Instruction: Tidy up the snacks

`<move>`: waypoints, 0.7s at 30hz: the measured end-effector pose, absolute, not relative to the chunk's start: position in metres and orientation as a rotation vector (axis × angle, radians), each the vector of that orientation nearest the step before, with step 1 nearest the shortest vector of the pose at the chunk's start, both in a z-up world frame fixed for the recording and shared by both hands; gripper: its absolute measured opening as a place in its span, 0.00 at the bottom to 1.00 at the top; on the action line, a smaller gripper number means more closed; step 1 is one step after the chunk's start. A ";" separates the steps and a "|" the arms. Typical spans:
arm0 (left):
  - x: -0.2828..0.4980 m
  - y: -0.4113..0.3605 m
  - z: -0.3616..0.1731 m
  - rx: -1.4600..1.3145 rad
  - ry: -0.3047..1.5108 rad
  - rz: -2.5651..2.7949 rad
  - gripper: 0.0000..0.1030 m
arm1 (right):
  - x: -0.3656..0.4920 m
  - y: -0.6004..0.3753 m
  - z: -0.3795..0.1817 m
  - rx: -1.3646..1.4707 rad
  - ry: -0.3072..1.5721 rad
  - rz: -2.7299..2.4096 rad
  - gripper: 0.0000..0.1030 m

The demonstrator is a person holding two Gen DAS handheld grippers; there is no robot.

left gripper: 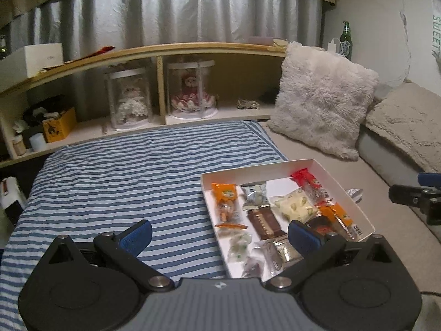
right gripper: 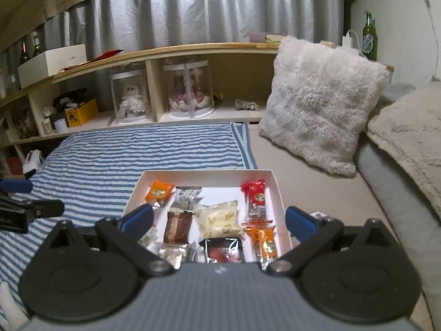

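Apparently, snack box [right gripper: 278,190] lies between spread right fingers [right gripper: 300,222].

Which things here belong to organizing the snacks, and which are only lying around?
Belong to the job:
white box
snacks
silver packet outside the box

Lying about:
pillow
dolls
green bottle
striped sheet
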State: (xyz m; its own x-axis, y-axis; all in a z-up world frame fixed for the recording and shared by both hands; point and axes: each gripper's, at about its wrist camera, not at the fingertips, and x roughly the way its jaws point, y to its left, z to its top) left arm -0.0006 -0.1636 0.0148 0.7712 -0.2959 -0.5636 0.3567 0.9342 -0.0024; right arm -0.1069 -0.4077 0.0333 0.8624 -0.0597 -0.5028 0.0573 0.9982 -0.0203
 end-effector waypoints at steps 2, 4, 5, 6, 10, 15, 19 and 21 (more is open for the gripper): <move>-0.006 -0.161 0.012 0.113 0.582 -0.347 1.00 | -0.114 -0.404 0.030 -0.004 0.522 -0.062 1.00; -0.010 -0.158 0.009 0.109 0.578 -0.351 1.00 | -0.120 -0.402 0.026 -0.006 0.518 -0.066 0.99; -0.012 -0.155 0.007 0.104 0.577 -0.354 1.00 | -0.123 -0.400 0.024 -0.006 0.516 -0.070 0.99; -0.013 -0.153 0.005 0.096 0.576 -0.356 1.00 | -0.125 -0.400 0.021 -0.006 0.514 -0.072 0.99; -0.016 -0.148 0.001 0.082 0.557 -0.356 1.00 | -0.131 -0.394 0.012 -0.022 0.510 -0.086 0.99; -0.020 -0.142 -0.002 0.062 0.535 -0.358 1.00 | -0.132 -0.391 0.005 -0.025 0.496 -0.096 0.99; -0.021 -0.140 -0.006 0.065 0.517 -0.353 1.00 | -0.130 -0.389 -0.003 -0.002 0.490 -0.098 0.99; -0.021 -0.139 -0.009 0.065 0.518 -0.353 1.00 | -0.126 -0.389 -0.006 -0.005 0.491 -0.092 0.99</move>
